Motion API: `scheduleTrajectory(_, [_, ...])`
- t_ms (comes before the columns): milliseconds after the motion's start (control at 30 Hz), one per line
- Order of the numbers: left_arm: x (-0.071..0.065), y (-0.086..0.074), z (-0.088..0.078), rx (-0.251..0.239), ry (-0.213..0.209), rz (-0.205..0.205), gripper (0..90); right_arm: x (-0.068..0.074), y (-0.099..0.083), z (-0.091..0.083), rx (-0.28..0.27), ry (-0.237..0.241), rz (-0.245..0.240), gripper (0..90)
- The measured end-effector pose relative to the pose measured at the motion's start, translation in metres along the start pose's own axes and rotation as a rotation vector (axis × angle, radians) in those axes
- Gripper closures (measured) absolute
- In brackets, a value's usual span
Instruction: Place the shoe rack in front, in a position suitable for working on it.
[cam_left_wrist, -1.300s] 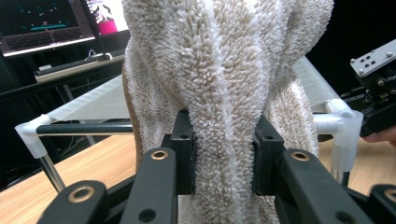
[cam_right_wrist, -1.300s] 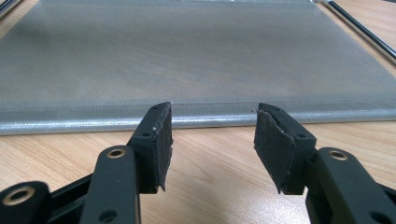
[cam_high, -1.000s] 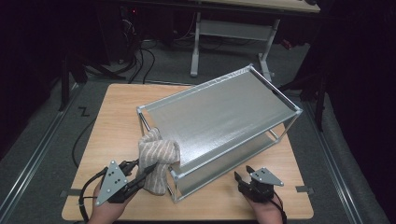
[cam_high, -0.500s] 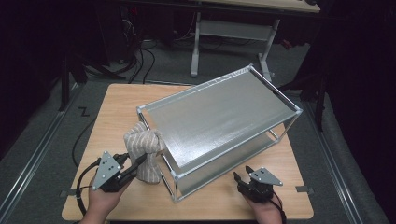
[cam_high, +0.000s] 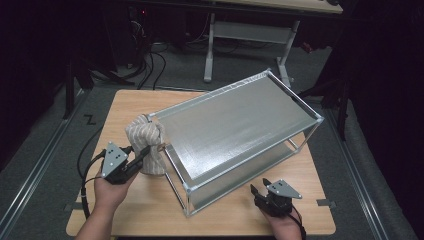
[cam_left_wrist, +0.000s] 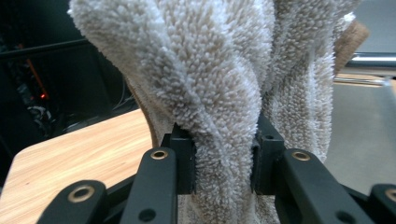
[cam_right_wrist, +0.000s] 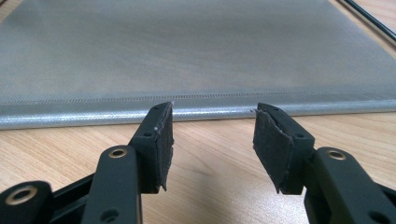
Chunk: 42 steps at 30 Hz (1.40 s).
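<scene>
At nine o'clock of the silver mesh-sided metal-frame rack (cam_high: 235, 135), the left gripper (cam_high: 134, 161) is clamping the cream fluffy terry towel (cam_high: 146, 142), having drawn it clear of the frame's corner (extraction looks finished). Right gripper (cam_high: 260, 192) is idling open, empty, on the pale wooden table (cam_high: 125, 105); dark room beyond.

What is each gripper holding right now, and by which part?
Left gripper pinches a bunched fold low on the towel; right gripper holds nothing.

A wooden table (cam_high: 145, 102) carries a metal rack (cam_high: 235, 130) — just ahead of the right gripper (cam_high: 260, 192), towel (cam_high: 146, 145) beside it.
</scene>
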<state>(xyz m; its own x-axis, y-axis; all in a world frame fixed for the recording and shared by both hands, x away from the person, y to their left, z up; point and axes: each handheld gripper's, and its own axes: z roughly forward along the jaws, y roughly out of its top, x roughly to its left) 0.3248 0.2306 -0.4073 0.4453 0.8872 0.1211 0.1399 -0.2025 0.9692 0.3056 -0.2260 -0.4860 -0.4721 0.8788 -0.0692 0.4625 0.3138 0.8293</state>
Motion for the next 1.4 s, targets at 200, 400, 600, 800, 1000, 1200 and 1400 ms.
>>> scheduleTrajectory(200, [0.017, 0.007, 0.011, 0.039, 0.052, 0.001, 68.0, -0.002, 0.0, -0.002, -0.008, -0.004, 0.003, 47.5])
scheduleTrajectory(400, [0.031, 0.008, 0.012, 0.066, 0.093, -0.004, 68.1, -0.002, 0.0, -0.003, -0.008, -0.004, -0.001, 46.8])
scheduleTrajectory(600, [0.036, 0.006, -0.016, -0.003, 0.088, -0.066, 68.1, -0.003, 0.0, -0.004, -0.014, -0.008, -0.002, 48.2])
scheduleTrajectory(800, [0.027, -0.01, -0.047, -0.01, 0.064, -0.076, 67.5, -0.004, 0.001, -0.005, -0.019, -0.024, -0.003, 53.0])
scheduleTrajectory(1000, [0.019, -0.045, -0.061, 0.108, 0.067, -0.053, 67.8, -0.007, 0.001, -0.007, -0.033, -0.053, 0.018, 54.8])
scheduleTrajectory(1200, [0.019, -0.088, -0.051, 0.35, 0.044, -0.059, 68.0, -0.005, 0.003, -0.007, -0.037, -0.044, 0.013, 50.5])
scheduleTrajectory(1400, [0.028, -0.1, -0.045, 0.452, 0.037, -0.069, 64.0, -0.004, 0.003, -0.003, -0.029, -0.036, 0.001, 49.2])
